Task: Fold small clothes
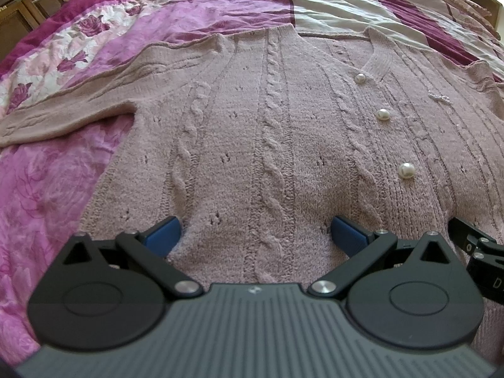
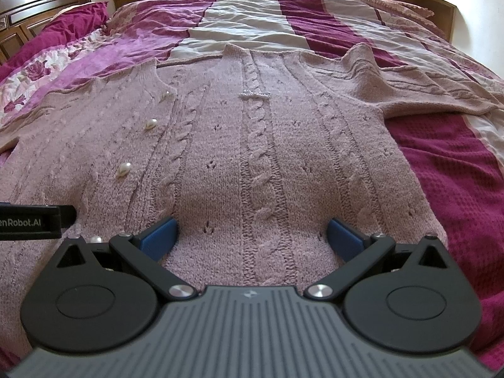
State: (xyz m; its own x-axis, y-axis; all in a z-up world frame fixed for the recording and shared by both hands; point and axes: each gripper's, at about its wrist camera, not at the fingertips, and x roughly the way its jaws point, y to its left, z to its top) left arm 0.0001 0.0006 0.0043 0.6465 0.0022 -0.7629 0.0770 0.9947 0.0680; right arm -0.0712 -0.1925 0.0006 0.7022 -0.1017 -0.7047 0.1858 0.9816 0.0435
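**Cardigan laid flat on bed; both claws spread over lower hem**

A dusty-pink cable-knit cardigan is spread face up on a bedspread patterned in magenta, cream and rose print. In the left wrist view, the garment fills the centre of the frame, its neckline toward 12 o'clock and one sleeve extended toward 9 o'clock. Pearl buttons are seen in a line toward 2 o'clock.

The left gripper is positioned over the lower body of the knit at 6 o'clock, its blue fingers held wide apart with nothing clamped between them. Whether the pads touch the fabric cannot be told.

In the right wrist view, the right gripper is likewise set over the lower part of the cardigan, jaws apart and empty. The other sleeve lies toward 2 o'clock. A small beaded ornament is noted near 12 o'clock. A wooden headboard is visible at 10 o'clock.
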